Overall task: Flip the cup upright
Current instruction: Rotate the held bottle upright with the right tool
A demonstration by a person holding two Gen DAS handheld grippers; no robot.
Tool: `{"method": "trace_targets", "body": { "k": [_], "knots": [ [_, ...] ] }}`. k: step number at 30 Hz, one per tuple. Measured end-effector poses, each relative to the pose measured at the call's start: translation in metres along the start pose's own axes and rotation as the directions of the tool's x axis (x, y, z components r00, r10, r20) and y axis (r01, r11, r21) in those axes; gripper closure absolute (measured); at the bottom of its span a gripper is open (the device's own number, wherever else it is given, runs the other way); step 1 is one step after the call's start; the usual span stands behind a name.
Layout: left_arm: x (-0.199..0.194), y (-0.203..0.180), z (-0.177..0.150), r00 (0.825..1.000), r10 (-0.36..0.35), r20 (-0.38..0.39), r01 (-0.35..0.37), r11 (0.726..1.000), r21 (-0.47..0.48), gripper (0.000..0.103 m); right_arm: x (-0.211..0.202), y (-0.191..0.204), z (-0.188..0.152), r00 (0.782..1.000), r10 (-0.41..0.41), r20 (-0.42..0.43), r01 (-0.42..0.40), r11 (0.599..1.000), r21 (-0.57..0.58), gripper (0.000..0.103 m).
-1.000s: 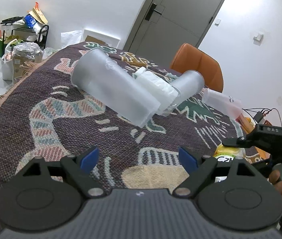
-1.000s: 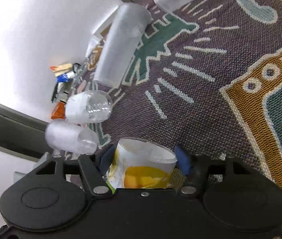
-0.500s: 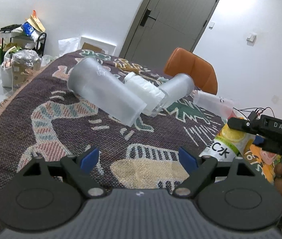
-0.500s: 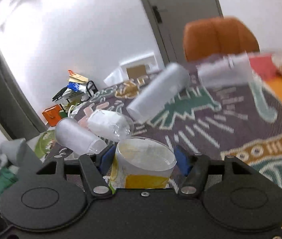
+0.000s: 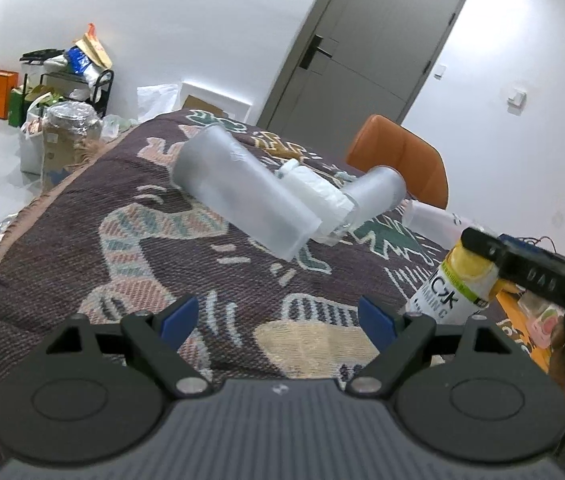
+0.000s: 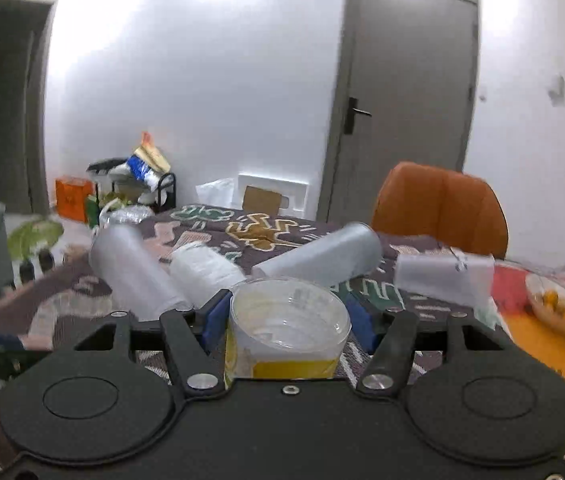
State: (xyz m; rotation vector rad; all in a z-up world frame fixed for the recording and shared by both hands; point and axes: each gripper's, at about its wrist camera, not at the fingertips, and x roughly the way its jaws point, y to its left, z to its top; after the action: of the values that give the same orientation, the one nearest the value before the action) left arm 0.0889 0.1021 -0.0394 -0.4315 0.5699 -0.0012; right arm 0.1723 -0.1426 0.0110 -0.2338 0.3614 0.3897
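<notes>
White walls and a grey door (image 6: 406, 92) stand behind a table covered with a dark patterned woven cloth (image 5: 130, 264); an orange chair (image 6: 438, 204) sits at its far side. Four frosted plastic cups lie on their sides on the cloth, among them a long frosted cup (image 5: 242, 200) in the middle.

The right gripper (image 6: 288, 318) is clamped on a yellow-labelled cup (image 6: 286, 332), blue pads pressed against both sides. A second ago this cup pointed down towards the cloth, with the camera looking steeply at the weave. Half a second ago it was swinging level. Now its open mouth faces up and the camera looks straight across the room, so the turn appears essentially complete. From the left wrist view the cup (image 5: 454, 284) leans slightly, held near the right edge of the table; whether its base touches the cloth is hidden.

The left gripper (image 5: 278, 318) hovers with its jaws wide apart, holding nothing, and has hardly moved.

What likely remains is setting the cup down squarely and letting go.
</notes>
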Motion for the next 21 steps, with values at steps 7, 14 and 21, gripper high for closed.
{"method": "trace_targets", "body": {
  "k": [7, 14, 21],
  "knots": [
    [-0.003, 0.013, -0.003, 1.000, 0.020, 0.006, -0.020, 1.000, -0.019, 0.017, 0.006, 0.009, 0.002, 0.998, 0.008, -0.062, -0.007, 1.000, 0.020, 0.040],
    [-0.010, 0.020, -0.007, 1.000, 0.022, 0.011, -0.022, 0.999, -0.035, 0.017, 0.002, 0.001, -0.003, 0.993, 0.025, -0.120, -0.012, 0.994, 0.105, 0.023],
    [-0.022, 0.012, -0.009, 0.999, 0.032, 0.025, -0.031, 0.999, -0.022, 0.015, -0.016, -0.007, -0.002, 0.992, 0.067, -0.103, -0.049, 0.984, 0.171, 0.008]
  ]
}}
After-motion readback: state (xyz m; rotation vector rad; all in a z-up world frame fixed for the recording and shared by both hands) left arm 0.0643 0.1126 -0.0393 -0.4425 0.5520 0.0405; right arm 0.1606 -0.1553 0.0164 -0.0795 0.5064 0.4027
